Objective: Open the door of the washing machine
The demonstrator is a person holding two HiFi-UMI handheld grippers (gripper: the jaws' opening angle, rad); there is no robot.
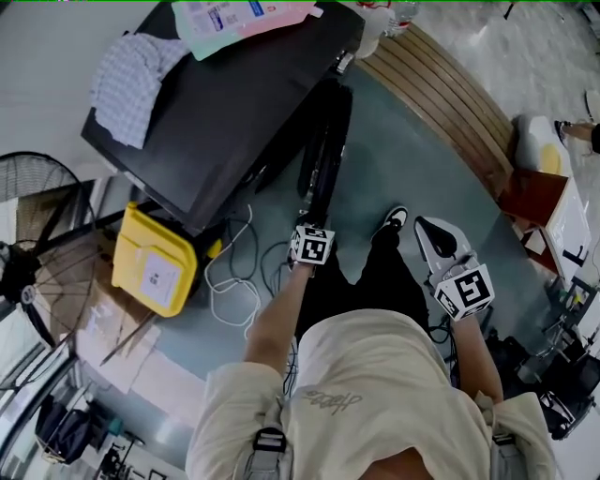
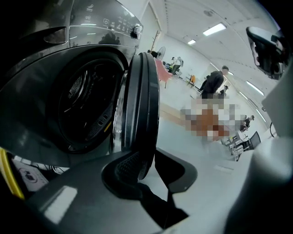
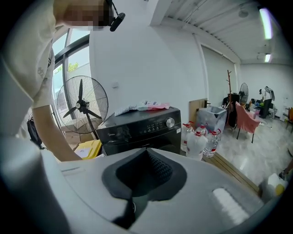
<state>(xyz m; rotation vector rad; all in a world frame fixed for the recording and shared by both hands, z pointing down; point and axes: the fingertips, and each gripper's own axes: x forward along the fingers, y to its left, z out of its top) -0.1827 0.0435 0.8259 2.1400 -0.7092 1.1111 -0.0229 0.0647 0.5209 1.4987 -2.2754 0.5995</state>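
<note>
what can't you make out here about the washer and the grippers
- The drum of the black front-loading washing machine: too dark in the left gripper view to tell contents.
- The control panel symbols: too small, blurred there.
- Whether a pad of the left gripper touches the round door: dark on dark.
- The door opening, right gripper view: hidden behind the right gripper.
- The pale packets on the machine: cut by the head view's top edge.
</note>
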